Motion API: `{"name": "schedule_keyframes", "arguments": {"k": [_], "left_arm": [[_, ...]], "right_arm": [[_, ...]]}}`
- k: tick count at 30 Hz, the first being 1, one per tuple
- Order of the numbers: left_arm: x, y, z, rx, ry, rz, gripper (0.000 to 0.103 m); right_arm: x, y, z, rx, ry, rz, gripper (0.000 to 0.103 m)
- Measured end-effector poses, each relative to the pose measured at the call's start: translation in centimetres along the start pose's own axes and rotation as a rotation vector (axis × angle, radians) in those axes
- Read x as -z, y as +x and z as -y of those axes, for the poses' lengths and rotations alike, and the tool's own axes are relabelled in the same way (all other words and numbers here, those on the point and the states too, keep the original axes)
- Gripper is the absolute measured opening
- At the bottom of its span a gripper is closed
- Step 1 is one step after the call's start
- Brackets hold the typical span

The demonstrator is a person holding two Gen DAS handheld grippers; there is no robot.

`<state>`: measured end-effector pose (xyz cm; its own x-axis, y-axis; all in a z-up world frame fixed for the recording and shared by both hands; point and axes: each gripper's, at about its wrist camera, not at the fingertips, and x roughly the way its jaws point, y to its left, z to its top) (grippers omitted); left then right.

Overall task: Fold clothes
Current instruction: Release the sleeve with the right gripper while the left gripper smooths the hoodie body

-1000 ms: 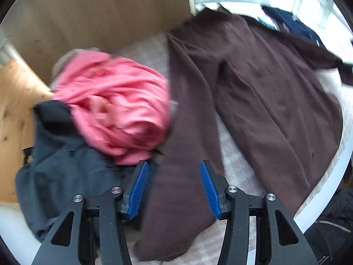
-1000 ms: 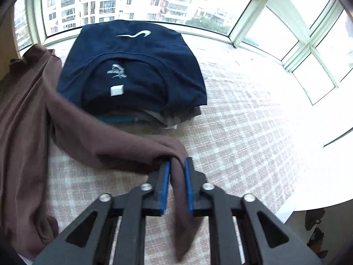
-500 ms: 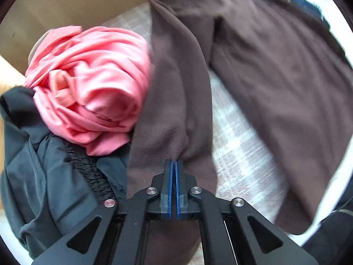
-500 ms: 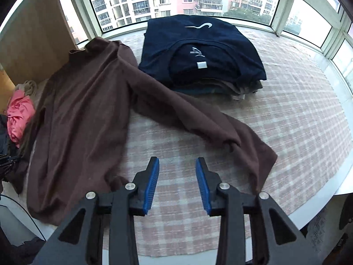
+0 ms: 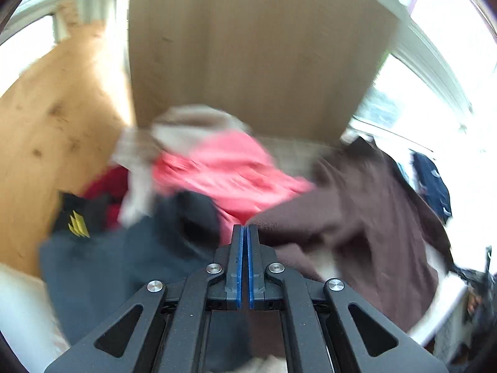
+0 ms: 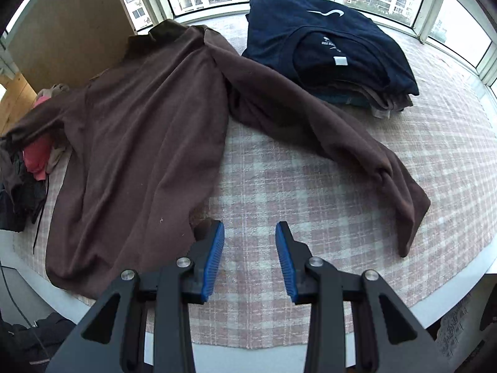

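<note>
A brown long-sleeved top (image 6: pixel 149 130) lies spread on the checked cloth (image 6: pixel 310 202). Its right sleeve (image 6: pixel 341 136) stretches out flat toward the front right. My right gripper (image 6: pixel 250 239) is open and empty, just above the cloth beside the top's lower hem. My left gripper (image 5: pixel 243 233) is shut on the brown top's left sleeve (image 5: pixel 310 220) and holds it lifted over the pile of unfolded clothes. The left wrist view is blurred by motion.
A stack of folded clothes with a navy shirt (image 6: pixel 332 40) on top stands at the back right by the window. A heap with a pink garment (image 5: pixel 223 171) and a dark grey garment (image 5: pixel 124 264) sits at the left, against a wooden panel (image 5: pixel 248 56). The table edge (image 6: pixel 459 298) runs close in front.
My left gripper closed on the brown sleeve and has lifted it. My right gripper let go of the right sleeve, opened, and drew back toward the front edge.
</note>
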<state>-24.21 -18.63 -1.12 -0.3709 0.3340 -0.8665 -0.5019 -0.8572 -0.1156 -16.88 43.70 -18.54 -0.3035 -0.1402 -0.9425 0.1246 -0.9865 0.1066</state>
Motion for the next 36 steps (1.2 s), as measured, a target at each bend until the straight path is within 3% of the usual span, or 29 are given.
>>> {"name": "schedule_keyframes", "arguments": {"k": [4, 6, 8, 13, 17, 20, 23, 27, 34, 36], "left_arm": [[0.1, 4.3, -1.7, -0.148, 0.018, -0.116, 0.006], [0.7, 3.9, -2.1, -0.152, -0.003, -0.112, 0.015], [0.9, 2.7, -3.0, -0.127, -0.029, -0.091, 0.037], [3.4, -2.0, -2.5, -0.144, -0.021, -0.032, 0.036], [9.1, -3.9, 3.6, 0.019, 0.152, -0.071, 0.042], [15.2, -2.3, 9.7, 0.237, 0.219, -0.197, 0.046], [20.3, 0.3, 15.1, 0.343, 0.274, -0.327, 0.045], [23.9, 3.0, 19.4, 0.392, 0.269, -0.432, 0.045], [25.4, 4.3, 23.9, 0.331, 0.325, -0.474, 0.045], [25.5, 4.9, 24.7, 0.308, 0.341, -0.483, 0.039]], "right_arm": [[0.7, 0.9, -0.5, -0.026, -0.009, -0.022, 0.034], [1.2, 1.1, -0.6, -0.039, -0.017, -0.031, 0.034], [1.6, 1.2, -0.7, -0.060, -0.032, -0.039, 0.034], [2.6, 1.7, -0.5, -0.103, -0.081, -0.035, 0.034], [3.9, 2.6, -0.7, -0.099, -0.176, -0.040, 0.034], [4.6, 3.3, -0.9, -0.091, -0.229, -0.030, 0.034], [4.5, 3.6, -1.6, -0.117, -0.303, -0.008, 0.034], [4.2, 4.4, -2.8, -0.143, -0.395, -0.008, 0.038], [3.7, 5.1, -4.0, -0.158, -0.478, -0.013, 0.042], [3.6, 5.7, -4.0, -0.158, -0.494, -0.015, 0.042]]}}
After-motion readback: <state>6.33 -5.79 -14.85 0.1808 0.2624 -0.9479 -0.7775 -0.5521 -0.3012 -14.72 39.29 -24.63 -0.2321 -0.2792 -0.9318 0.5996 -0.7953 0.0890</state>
